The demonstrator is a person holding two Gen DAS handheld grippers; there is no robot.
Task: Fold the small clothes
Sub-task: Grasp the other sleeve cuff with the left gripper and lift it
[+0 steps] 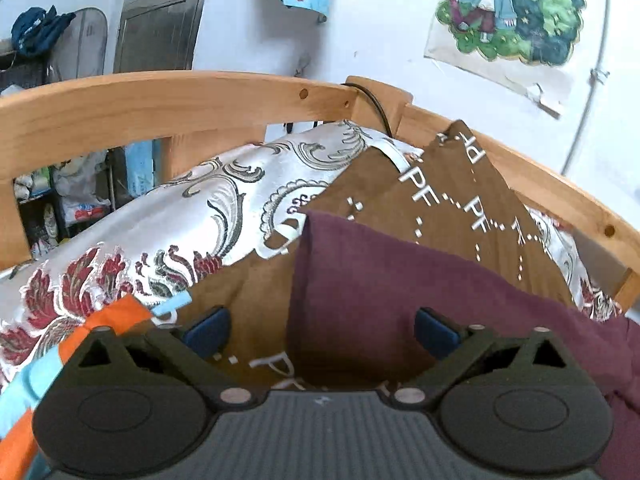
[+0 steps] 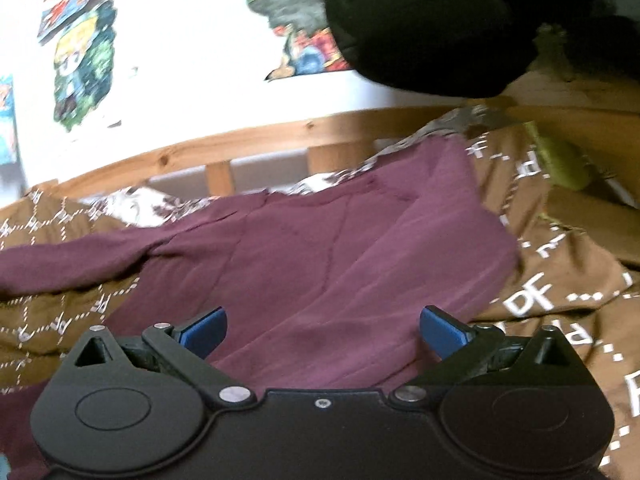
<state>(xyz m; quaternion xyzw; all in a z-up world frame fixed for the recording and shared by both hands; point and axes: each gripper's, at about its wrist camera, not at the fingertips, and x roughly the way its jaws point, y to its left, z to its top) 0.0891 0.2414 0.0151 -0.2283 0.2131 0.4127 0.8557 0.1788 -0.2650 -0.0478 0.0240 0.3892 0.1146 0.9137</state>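
A maroon long-sleeved top (image 2: 320, 248) lies spread on a brown cloth with white letters (image 2: 560, 300), one sleeve stretched out to the left. My right gripper (image 2: 324, 334) is open and empty just above the top's near part. In the left wrist view the maroon top (image 1: 400, 292) fills the right side, its straight edge running down the middle over the brown cloth (image 1: 460, 196). My left gripper (image 1: 322, 330) is open and empty, and its fingers straddle that edge.
A white bedspread with red and grey scrolls (image 1: 180, 232) covers the bed inside a wooden rail (image 1: 180, 96). An orange and light blue garment (image 1: 48, 364) lies at the lower left. A dark sleeve (image 2: 420, 20) hangs at the top of the right wrist view.
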